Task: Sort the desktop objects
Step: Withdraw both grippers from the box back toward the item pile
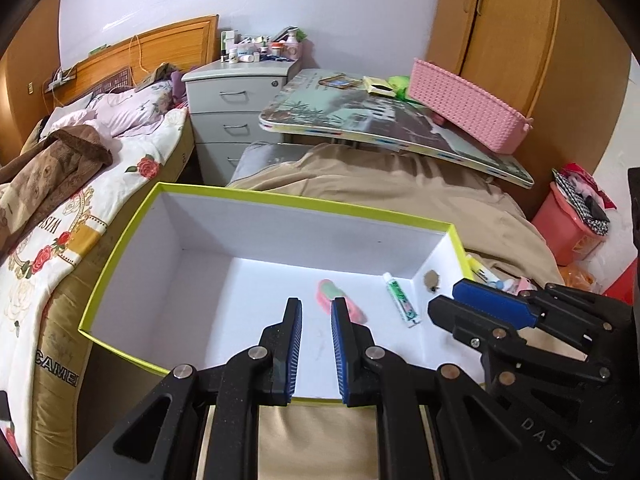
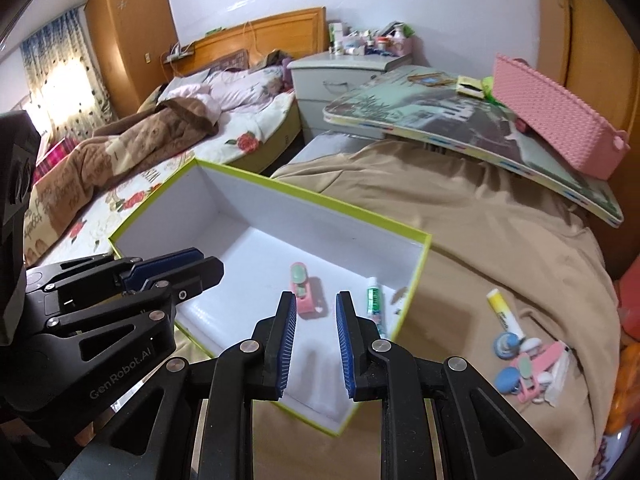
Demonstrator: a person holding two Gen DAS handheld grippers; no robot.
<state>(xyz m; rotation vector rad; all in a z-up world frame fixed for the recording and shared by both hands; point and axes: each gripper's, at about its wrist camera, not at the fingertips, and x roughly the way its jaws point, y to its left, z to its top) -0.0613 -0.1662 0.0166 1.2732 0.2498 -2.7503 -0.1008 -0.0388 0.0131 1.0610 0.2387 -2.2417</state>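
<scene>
Nearest us, our left gripper (image 1: 316, 312) hangs over the near edge of the box (image 1: 256, 200), jaws parted with a clear gap and nothing between them. Our right gripper (image 2: 316, 308) sits at the same near edge, jaws likewise apart and empty; each gripper shows in the other's view, side by side and close. The box is white inside with a yellow-green rim, open-topped, resting on a tan cloth (image 2: 460, 220). On its floor lies a pink clip-like item (image 2: 306, 294) with a pale green end, and just beside it, along the right wall, a small white-and-green tube (image 2: 375, 304). Outside the box, to the right on the cloth, we note a yellow-and-white stick (image 2: 502, 310) and a loose cluster of small pink and blue pieces (image 2: 524, 368), too small to identify. Farther back, a printed board (image 2: 460, 120) juts out over the cloth, carrying a pink basket (image 2: 556, 120). Beyond stand a grey drawer unit (image 1: 236, 108) topped with bottles, a bed (image 1: 100, 152) with floral bedding to the left, and a wooden wardrobe (image 1: 512, 32).
</scene>
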